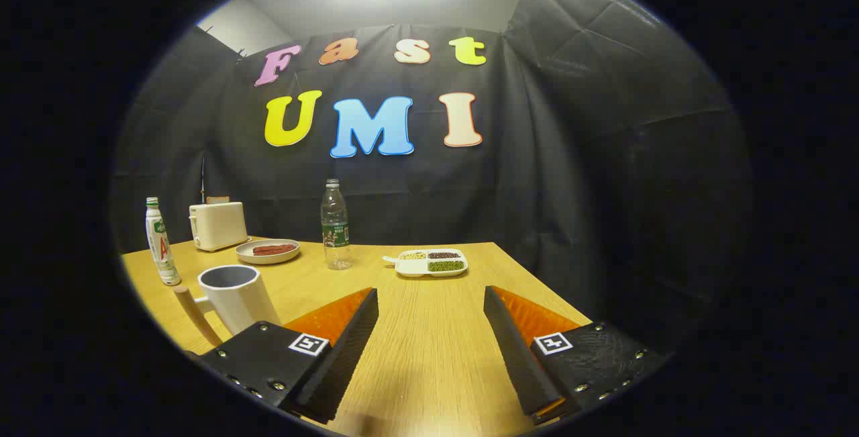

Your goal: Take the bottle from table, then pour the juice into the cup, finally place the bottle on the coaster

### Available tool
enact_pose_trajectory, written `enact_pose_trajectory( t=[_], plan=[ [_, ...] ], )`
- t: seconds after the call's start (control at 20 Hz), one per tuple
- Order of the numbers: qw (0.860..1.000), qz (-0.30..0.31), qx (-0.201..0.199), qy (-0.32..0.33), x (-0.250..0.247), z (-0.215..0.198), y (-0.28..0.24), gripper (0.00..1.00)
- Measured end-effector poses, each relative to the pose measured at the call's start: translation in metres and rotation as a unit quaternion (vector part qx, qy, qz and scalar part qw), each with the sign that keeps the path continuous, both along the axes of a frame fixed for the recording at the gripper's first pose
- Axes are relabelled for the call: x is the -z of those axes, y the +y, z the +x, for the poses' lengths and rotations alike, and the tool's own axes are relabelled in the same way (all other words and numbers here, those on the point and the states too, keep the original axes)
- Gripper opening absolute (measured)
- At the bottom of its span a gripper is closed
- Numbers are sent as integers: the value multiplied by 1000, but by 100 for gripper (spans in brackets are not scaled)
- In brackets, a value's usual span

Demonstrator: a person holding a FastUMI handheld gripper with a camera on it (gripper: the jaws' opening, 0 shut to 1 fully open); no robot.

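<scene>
My gripper (429, 293) hovers open over the wooden table (429, 363), with only bare tabletop between its fingers. A clear plastic bottle (335, 235) with a green label stands upright beyond the fingers, slightly left of the gap. Further left, near the table's edge, stands a white bottle (161, 246) with a green cap. A white cup (235, 293) with a wooden handle sits just ahead of the left finger, to its outer side, and looks empty as far as its rim shows.
A white toaster (216, 224) stands at the back left. Beside it is a plate (268, 251) holding something reddish. A divided white dish (431, 262) of beans lies beyond the fingers, right of the clear bottle. The table's right edge runs close past the right finger.
</scene>
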State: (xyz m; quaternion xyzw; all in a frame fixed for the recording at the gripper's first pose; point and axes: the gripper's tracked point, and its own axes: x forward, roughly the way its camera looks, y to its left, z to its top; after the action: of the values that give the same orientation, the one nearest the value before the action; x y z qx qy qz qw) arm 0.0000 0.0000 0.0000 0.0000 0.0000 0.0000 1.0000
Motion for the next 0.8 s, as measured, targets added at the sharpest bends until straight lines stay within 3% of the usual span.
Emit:
enact_pose_trajectory(
  t=[0.2, 0.35, 0.6, 0.8],
  plan=[
    [999, 15, 9, -37, -36, 34, -1, 96],
    [996, 19, 29, -79, -80, 27, 10, 96],
    [984, -58, 143, -86, -128, -17, 26, 96],
    [989, -33, 116, -88, -146, -42, 106, 96]
  ],
)
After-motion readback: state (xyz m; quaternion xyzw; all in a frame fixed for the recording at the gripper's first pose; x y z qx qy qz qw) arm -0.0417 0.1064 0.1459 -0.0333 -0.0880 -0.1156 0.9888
